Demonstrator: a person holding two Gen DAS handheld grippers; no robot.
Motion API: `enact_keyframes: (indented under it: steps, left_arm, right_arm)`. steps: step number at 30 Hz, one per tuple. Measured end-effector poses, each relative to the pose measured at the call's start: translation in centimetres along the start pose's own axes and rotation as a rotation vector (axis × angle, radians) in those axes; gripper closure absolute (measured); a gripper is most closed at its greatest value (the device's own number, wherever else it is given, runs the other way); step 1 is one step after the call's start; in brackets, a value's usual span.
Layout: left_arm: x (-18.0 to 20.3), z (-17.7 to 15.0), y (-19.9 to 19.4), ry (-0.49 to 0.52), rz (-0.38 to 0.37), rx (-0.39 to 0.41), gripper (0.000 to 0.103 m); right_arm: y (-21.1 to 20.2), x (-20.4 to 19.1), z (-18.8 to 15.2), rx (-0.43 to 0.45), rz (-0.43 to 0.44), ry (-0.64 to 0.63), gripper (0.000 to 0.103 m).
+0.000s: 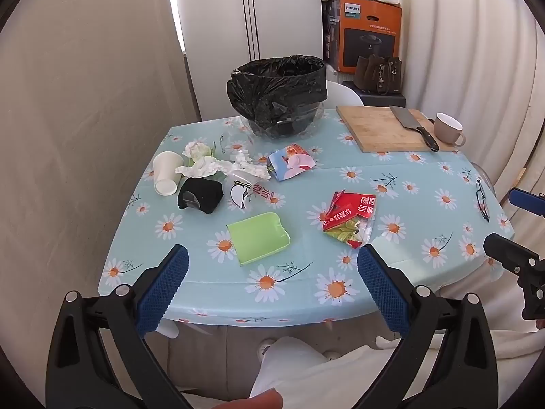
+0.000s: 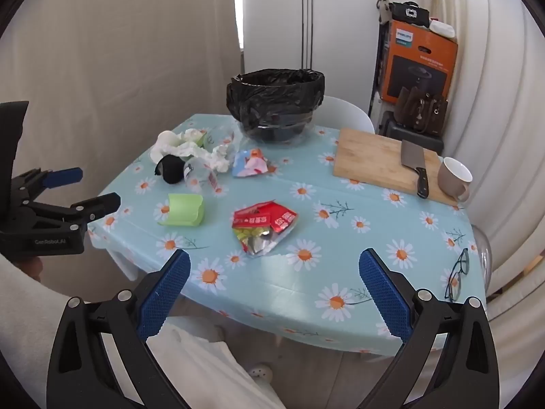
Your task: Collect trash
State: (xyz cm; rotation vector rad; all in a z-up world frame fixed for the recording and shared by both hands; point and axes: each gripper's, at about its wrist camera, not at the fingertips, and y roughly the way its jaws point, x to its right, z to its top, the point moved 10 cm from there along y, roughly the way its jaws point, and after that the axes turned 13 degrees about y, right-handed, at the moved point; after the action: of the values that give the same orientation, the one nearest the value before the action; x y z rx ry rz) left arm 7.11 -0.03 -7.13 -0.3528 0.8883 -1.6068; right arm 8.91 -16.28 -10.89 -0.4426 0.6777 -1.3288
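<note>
Two grippers: left gripper (image 1: 272, 284) and right gripper (image 2: 274, 286), jaws spread wide, nothing between the pads, both held off the near table edge and tilted down toward it.
Table: daisy-print cloth (image 1: 402, 170) (pale blue).
Bin: bowl lined with a black bag (image 1: 277, 92), at the far edge, middle.
Red wrapper: crumpled red packet (image 2: 264, 228), near centre, closest to the right gripper.
Green piece: flat green sheet (image 1: 260, 237), just beyond the left gripper, apart from the red packet.
Pile, far left: paper cup (image 1: 166, 175) on its side, tissues (image 1: 204, 165), black wad (image 1: 201, 196), clear cup with red print (image 1: 243, 189), touching or overlapping.
Picture packet: blue-pink packet (image 1: 291, 165), just in front of the bin.
Right side: cutting board (image 2: 385, 163) with cleaver (image 2: 414, 162) on it, mug (image 2: 454, 177) at its edge, glasses (image 2: 456, 274) near the rim.
</note>
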Motion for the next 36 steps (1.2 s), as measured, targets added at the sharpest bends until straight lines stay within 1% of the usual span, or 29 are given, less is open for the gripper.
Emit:
enact_keyframes:
  steps: [6, 8, 9, 16, 19, 24, 36]
  left_arm:
    - [-0.2, 0.1, -0.1, -0.003, 0.008, 0.006, 0.006]
    - [-0.2, 0.1, -0.1, -0.003, 0.011, 0.007, 0.006]
    - [0.8, 0.1, 0.1, 0.003, -0.001, 0.0, 0.006]
    - [0.7, -0.1, 0.4, -0.004, -0.012, 0.0, 0.006]
    - [0.9, 0.0, 0.5, -0.005, -0.014, -0.002, 0.006]
    - [1.5, 0.1, 0.4, 0.0, -0.04, -0.002, 0.006]
    - [1.4, 0.3, 0.3, 0.006, -0.041, 0.004, 0.006]
  right_arm:
    - [0.0, 0.4, 0.1, -0.002, 0.0, 0.006, 0.008]
    - [0.1, -0.1, 0.0, -0.004, -0.007, -0.01, 0.008]
    - [0.2, -0.1, 0.0, -0.005, -0.006, -0.01, 0.008]
    - [0.4, -0.3, -0.4, -0.008, -0.003, -0.013, 0.008]
    - [0.4, -0.1, 0.0, -0.01, -0.002, -0.013, 0.008]
    - [0.4, -0.1, 0.0, -0.012, -0.002, -0.013, 0.008]
    - [0.5, -0.1, 0.1, -0.014, 0.001, -0.011, 0.008]
